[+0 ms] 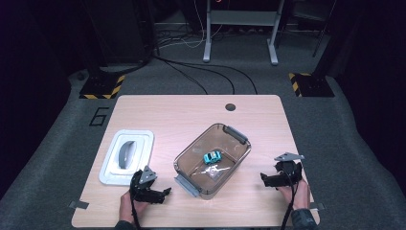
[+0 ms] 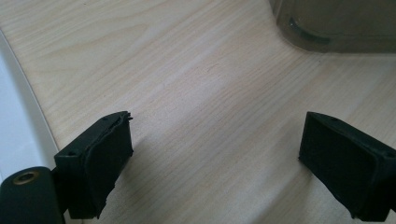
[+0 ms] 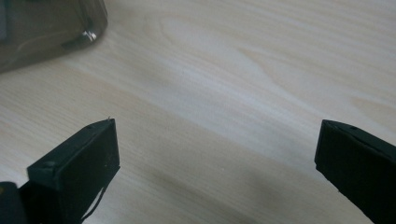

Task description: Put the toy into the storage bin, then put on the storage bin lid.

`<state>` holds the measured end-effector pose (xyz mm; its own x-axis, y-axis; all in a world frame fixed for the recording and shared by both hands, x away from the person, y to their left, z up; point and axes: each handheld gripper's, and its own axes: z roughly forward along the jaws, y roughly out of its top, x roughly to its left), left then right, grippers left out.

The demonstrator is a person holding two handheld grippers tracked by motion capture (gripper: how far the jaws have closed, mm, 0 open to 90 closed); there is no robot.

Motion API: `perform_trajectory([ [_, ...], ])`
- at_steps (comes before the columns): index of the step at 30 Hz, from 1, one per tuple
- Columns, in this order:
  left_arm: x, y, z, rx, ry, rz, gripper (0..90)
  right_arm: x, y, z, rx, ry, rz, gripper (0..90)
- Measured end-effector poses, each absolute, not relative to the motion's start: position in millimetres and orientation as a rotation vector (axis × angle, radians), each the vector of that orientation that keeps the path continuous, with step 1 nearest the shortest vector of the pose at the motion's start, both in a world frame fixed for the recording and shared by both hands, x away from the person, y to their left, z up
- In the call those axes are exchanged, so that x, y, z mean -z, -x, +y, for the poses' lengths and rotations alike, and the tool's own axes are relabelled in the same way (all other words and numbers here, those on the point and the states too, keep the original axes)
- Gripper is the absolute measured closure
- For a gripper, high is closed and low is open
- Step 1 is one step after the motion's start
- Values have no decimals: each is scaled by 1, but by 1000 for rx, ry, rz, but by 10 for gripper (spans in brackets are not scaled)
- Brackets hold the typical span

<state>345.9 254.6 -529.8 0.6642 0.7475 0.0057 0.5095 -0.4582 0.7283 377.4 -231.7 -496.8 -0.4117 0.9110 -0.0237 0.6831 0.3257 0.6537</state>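
A clear brownish plastic container [image 1: 191, 158] with grey end latches sits at the table's middle, holding a small teal toy car [image 1: 212, 156] and a small clear bag [image 1: 214, 171]. Its white lid [image 1: 111, 173] with a grey handle lies to the left. My left gripper [image 1: 160, 194] rests low near the front edge, between lid and container, jaws open over bare wood [image 2: 215, 154]. My right gripper [image 1: 266, 178] sits right of the container, also open with nothing between its jaws [image 3: 217, 172]. The container's corner [image 2: 327, 28] shows in the left gripper view, and its corner [image 3: 46, 32] in the right gripper view.
The wooden table [image 1: 167, 110] has a round cable hole [image 1: 230, 107] at the back. The lid's white edge [image 2: 14, 130] runs along the left of the left gripper view. Beyond the table are grey floor, cables and stand legs.
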Motion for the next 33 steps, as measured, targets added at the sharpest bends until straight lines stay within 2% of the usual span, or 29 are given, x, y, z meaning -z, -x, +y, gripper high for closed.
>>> perform_trajectory([
  [9, 530, -346, 254, -432, -2150, 968, 92, 522, -373, -233, -812, -1406, 2206, 0],
  [19, 529, -346, 255, -422, -2165, 965, 93, 529, -369, -238, -885, -1443, 2105, 0],
  [33, 525, -341, 252, -483, -2151, 1139, 79, 529, -368, -239, -881, -1432, 2103, 0],
])
